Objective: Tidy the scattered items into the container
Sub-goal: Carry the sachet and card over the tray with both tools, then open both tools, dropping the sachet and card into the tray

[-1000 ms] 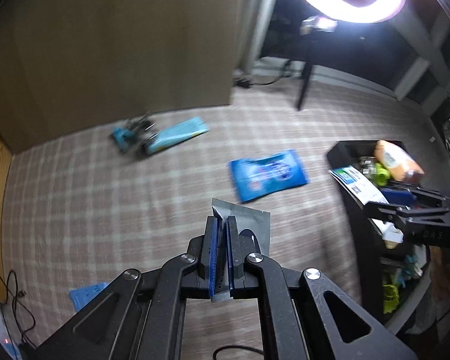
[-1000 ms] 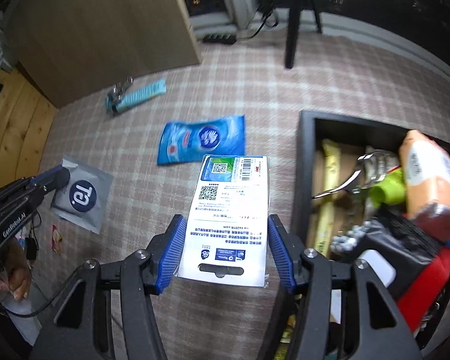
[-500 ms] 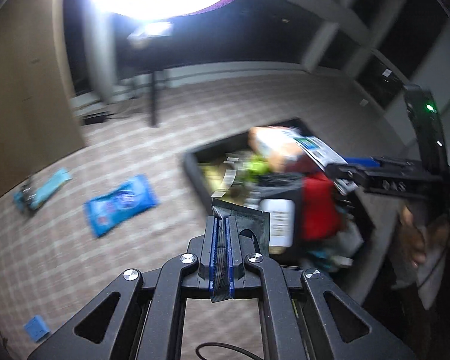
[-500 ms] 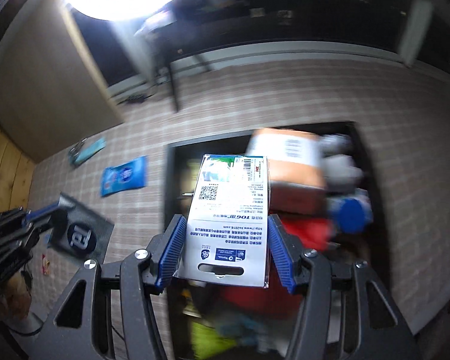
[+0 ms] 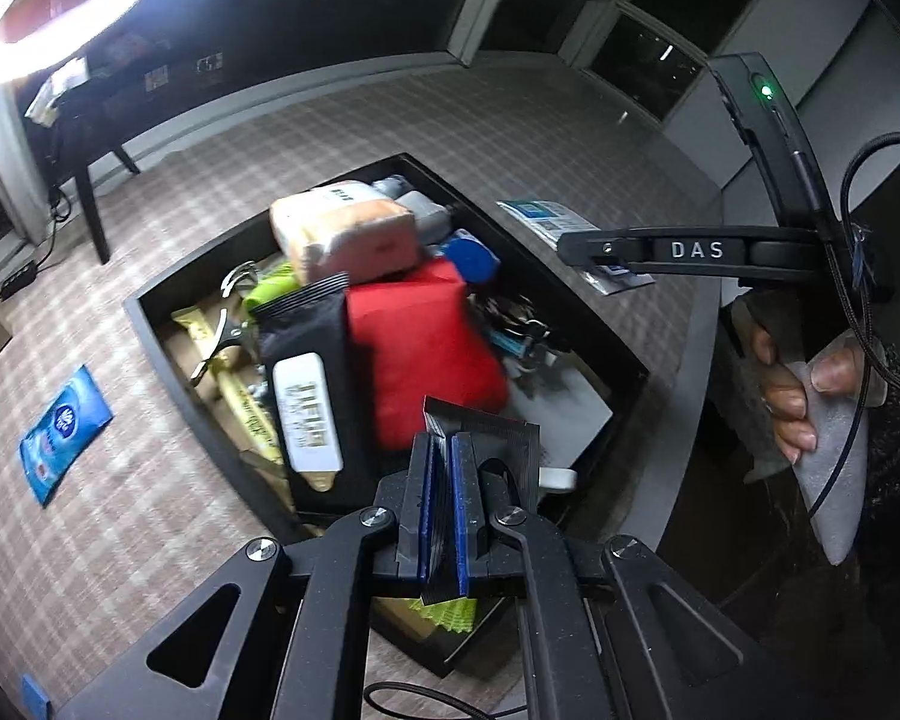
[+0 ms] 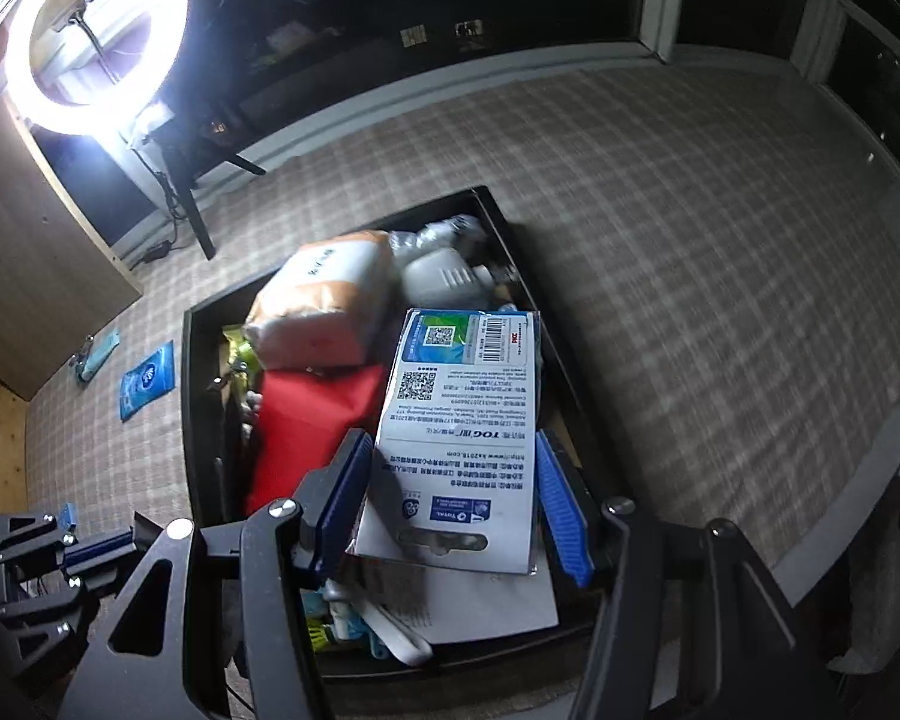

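A black container [image 5: 168, 348] [image 6: 201, 396] full of items stands on the checked carpet. My left gripper [image 5: 444, 498] is shut on a grey foil pouch [image 5: 492, 432] and holds it over the container's near end. My right gripper [image 6: 450, 498] is shut on a white printed card pack [image 6: 456, 438] and holds it above the container's right side. The right gripper also shows in the left wrist view [image 5: 576, 240], with the card pack [image 5: 540, 216] in it. The left gripper [image 6: 132, 534] shows at the lower left of the right wrist view.
A blue wipes pack [image 5: 60, 426] [image 6: 147, 381] and a light blue packet [image 6: 99, 354] lie on the carpet left of the container. A ring light [image 6: 90, 30] on a stand and a wooden panel [image 6: 36, 276] stand at the back left.
Both grippers have swung from the carpet to above the container, each still holding its item. The loose items on the carpet are now far off to the left.
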Demonstrator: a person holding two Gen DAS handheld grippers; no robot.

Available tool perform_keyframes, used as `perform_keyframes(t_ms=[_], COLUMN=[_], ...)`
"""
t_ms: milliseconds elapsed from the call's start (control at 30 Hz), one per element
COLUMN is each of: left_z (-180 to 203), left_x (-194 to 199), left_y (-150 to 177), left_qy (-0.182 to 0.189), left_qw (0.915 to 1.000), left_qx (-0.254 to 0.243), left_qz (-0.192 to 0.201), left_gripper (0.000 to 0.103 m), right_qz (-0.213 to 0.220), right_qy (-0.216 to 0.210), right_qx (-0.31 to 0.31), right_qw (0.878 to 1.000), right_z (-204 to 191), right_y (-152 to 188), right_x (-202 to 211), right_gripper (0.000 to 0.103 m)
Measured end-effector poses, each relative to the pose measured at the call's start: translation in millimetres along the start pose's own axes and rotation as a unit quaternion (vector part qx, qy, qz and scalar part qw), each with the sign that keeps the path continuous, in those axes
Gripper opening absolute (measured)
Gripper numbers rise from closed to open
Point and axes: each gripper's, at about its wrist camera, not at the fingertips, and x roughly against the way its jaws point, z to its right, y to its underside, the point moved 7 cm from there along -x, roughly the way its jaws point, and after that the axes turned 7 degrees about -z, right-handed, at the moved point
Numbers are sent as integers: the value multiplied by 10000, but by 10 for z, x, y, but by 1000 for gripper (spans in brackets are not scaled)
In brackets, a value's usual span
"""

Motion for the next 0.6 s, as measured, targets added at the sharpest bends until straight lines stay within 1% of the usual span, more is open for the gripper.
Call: perform_keyframes(t_ms=[33, 67, 100, 133, 167, 233, 300, 467, 600], left_z=[43, 68, 73, 66, 63, 54, 39, -51, -151], left_x=[-22, -44, -71, -86, -83, -67, -39, 43, 136], left_y=[-5, -9, -14, -19, -26, -25, -18, -10, 22], left_qy=[-5, -23, -113, -238, -331, -486, -523, -694, -815], left_qw=[10000, 9999, 9998, 9996, 9994, 9988, 9986, 9975, 9962], left_qx=[-75, -117, -105, -80, -90, -101, -66, 56, 177], left_qz=[-22, -58, -97, -97, -45, 9, 33, 136, 240], left_gripper=[6, 11, 20, 40, 44, 44, 44, 44, 44], right_qz=[-4, -18, -53, -96, -134, -128, -96, -160, -129], right_qy=[6, -2, -28, -50, -38, 11, 60, -8, -73], right_qx=[-9, 3, 23, 26, 5, 16, 75, 189, 312], right_qw=[10000, 10000, 10000, 9999, 9999, 9999, 9999, 9997, 9994], right_z=[18, 30, 34, 35, 41, 33, 4, -108, -247], right_y=[8, 9, 12, 18, 24, 39, 51, 62, 52], right_x=[-2, -10, -20, -30, -36, -28, -27, -60, -46], right_gripper=[54, 55, 55, 55, 56, 56, 56, 56, 56])
